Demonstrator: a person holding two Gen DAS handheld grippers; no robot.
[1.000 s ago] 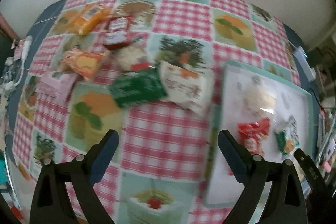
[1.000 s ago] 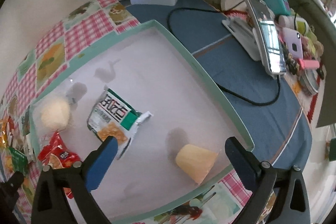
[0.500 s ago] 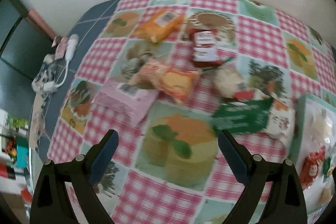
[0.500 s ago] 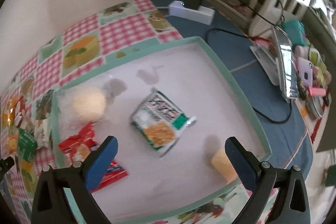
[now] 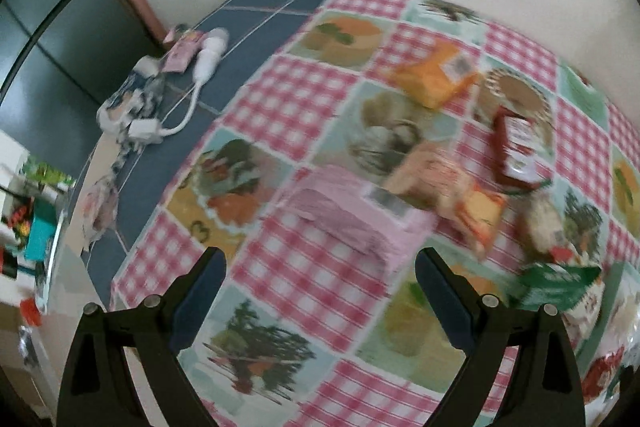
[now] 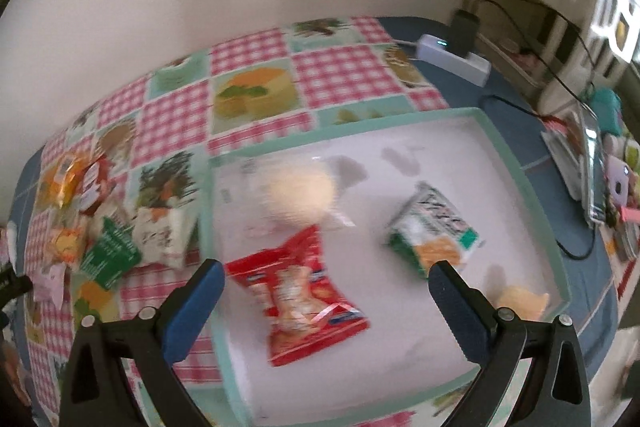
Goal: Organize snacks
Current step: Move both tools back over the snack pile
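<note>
My left gripper (image 5: pixel 320 271) is spread wide and holds nothing, just short of the pink packet (image 5: pixel 352 215) on the bench (image 5: pixel 304 99). Right of that packet lie orange, red and green snacks. My right gripper (image 6: pixel 326 285), also wide apart and bare, hangs over the tray (image 6: pixel 516 163), where the red packet (image 6: pixel 300 291) lies left of the green packet (image 6: pixel 436 231).

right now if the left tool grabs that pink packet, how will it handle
The pink packet looks like a flat, soft wrapper, so it will probably flex and sag. Lying flat on the tablecloth, it may slide before lifting. The left tool is open and empty.
</note>
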